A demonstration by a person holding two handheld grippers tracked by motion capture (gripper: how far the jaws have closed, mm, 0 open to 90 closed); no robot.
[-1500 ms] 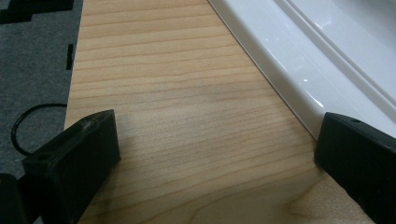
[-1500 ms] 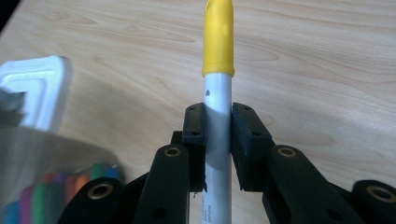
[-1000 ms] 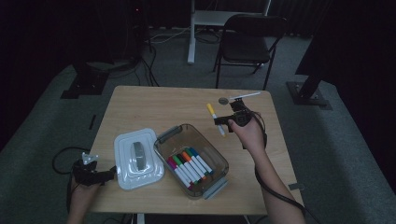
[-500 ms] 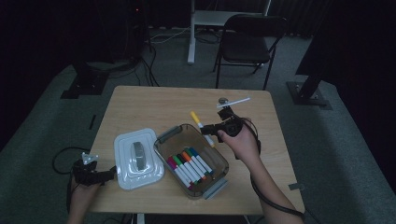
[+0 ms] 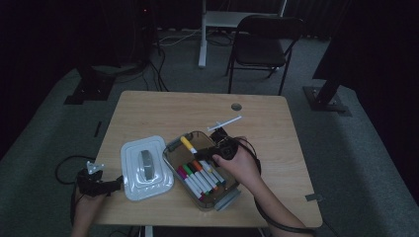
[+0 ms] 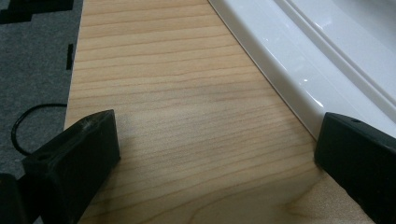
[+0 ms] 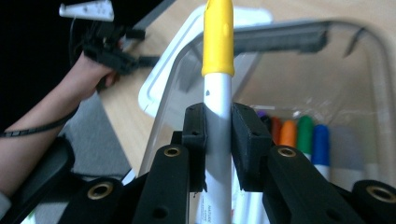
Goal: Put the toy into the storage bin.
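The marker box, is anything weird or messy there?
Nothing is spilled or broken. The markers lie tidily in the clear box, its white lid sits beside it, and the right hand-held gripper holds a yellow-capped marker over it.

Table [image 6: 187, 116]: pale wood-grain top, matt and smooth, visible streaks. Lid [image 6: 327, 56], lying on the table: glossy white plastic with bright highlights along its ridges. Left gripper [image 6: 215, 158] jaws: matt black plastic, slightly scuffed. Right gripper [image 7: 218, 128]: matt black plastic, brass-coloured metal eyelets. Marker [image 7: 217, 93] between its jaws: smooth white barrel, satin yellow plastic cap. Box [image 7: 369, 60] beyond the marker: clear plastic, grey rim. Floor [image 6: 32, 56] beside the table: grey, rough carpet.
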